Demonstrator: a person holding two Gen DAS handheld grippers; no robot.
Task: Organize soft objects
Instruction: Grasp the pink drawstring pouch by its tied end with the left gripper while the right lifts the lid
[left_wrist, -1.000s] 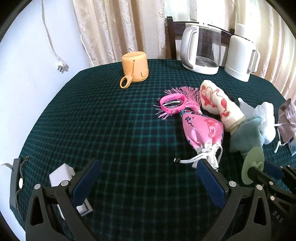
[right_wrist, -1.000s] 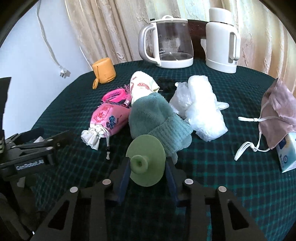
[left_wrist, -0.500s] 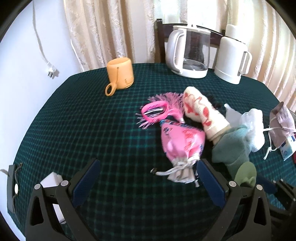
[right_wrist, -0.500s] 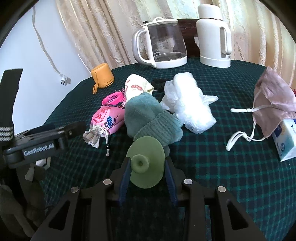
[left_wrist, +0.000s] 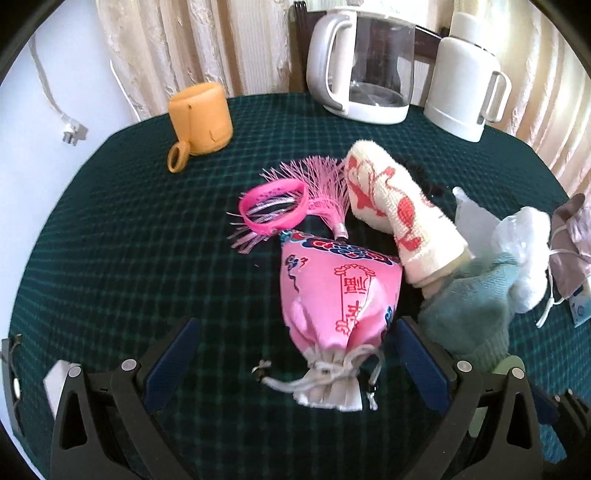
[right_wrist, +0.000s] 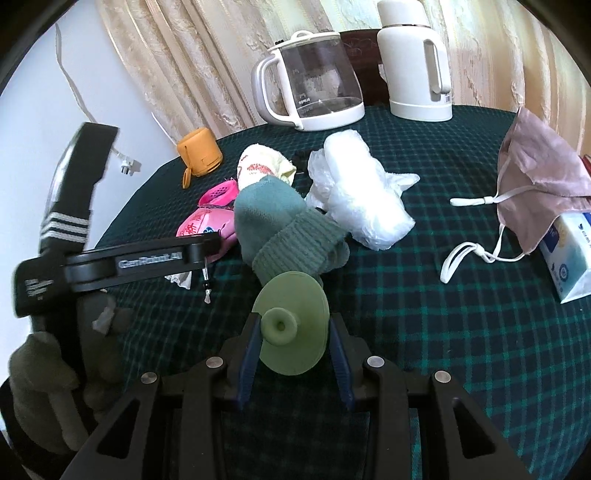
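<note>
A pink drawstring pouch (left_wrist: 338, 295) lies on the dark green checked tablecloth, its tied white neck between the wide-apart fingers of my left gripper (left_wrist: 295, 363), which is open and not touching it. Beside the pouch lie a pink bracelet with tassels (left_wrist: 275, 206), a cream sock with red print (left_wrist: 399, 210), a green knitted sock (right_wrist: 284, 229) and a crumpled white plastic bag (right_wrist: 362, 195). My right gripper (right_wrist: 293, 354) is shut on a green silicone disc with a knob (right_wrist: 291, 328), just in front of the green sock. The left gripper (right_wrist: 147, 258) reaches over the pouch in the right wrist view.
An orange silicone cup (left_wrist: 201, 114) stands at the back left. A glass kettle (right_wrist: 314, 85) and a white kettle (right_wrist: 417, 62) stand at the back by the curtain. A mauve face mask (right_wrist: 535, 166) and a tissue pack (right_wrist: 569, 254) lie on the right.
My left gripper has moved right and closer to the pink pouch, which now sits between its fingers. The right gripper has shifted slightly, still gripping the green disc.
</note>
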